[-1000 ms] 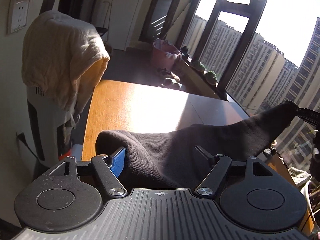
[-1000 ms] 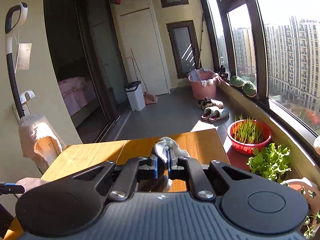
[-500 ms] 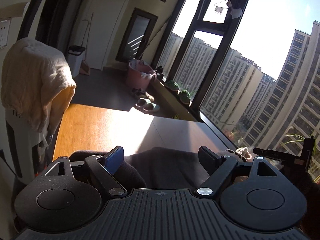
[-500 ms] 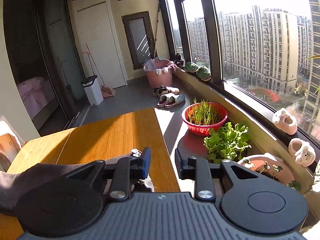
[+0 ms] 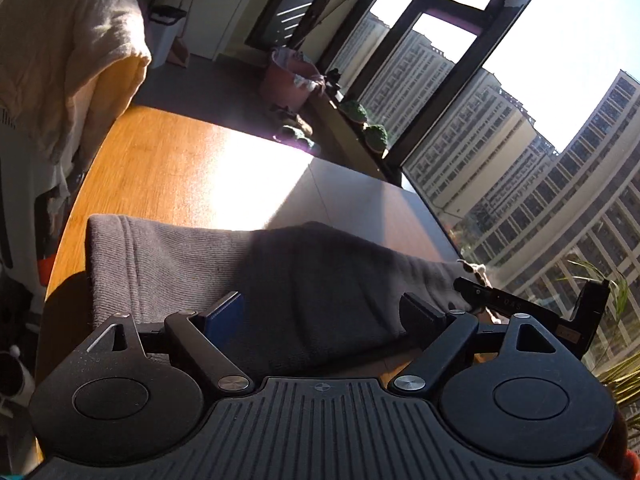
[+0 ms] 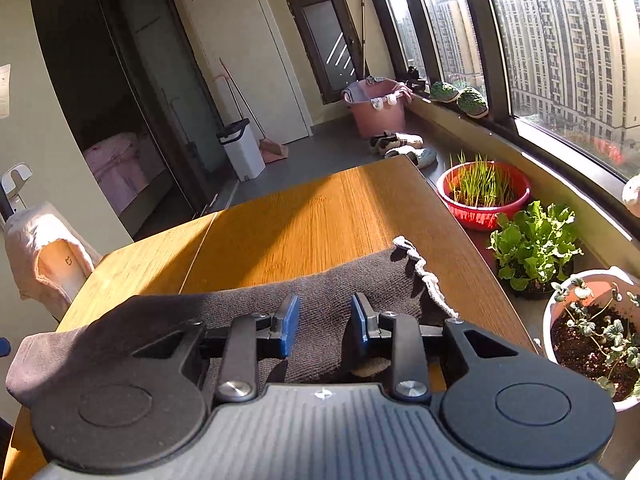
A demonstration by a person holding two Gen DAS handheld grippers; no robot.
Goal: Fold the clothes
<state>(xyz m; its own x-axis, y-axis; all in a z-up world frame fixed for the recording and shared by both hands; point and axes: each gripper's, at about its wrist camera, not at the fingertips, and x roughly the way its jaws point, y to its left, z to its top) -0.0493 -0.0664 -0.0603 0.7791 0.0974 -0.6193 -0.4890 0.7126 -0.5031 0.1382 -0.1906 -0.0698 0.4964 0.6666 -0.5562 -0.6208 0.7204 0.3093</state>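
Observation:
A dark grey knitted garment (image 5: 224, 264) with a pale crocheted trim (image 6: 424, 276) lies spread across the near part of the wooden table (image 6: 304, 224). My left gripper (image 5: 322, 312) is open, its jaws wide apart just above the garment's near edge. My right gripper (image 6: 323, 322) is open, hovering over the garment's right end near the trim. The right gripper's body (image 5: 532, 308) shows at the right of the left wrist view. Neither gripper holds the cloth.
A beige cloth (image 5: 68, 48) drapes over a white appliance left of the table. A red bowl of grass (image 6: 482, 192), a leafy plant (image 6: 536, 244) and a white pot (image 6: 592, 336) stand by the window right of the table. A pink tub (image 6: 378, 106) is further back.
Both grippers have let go of the garment, which has dropped from being held up to lying flat on the table. The right gripper opened and both moved down over the cloth.

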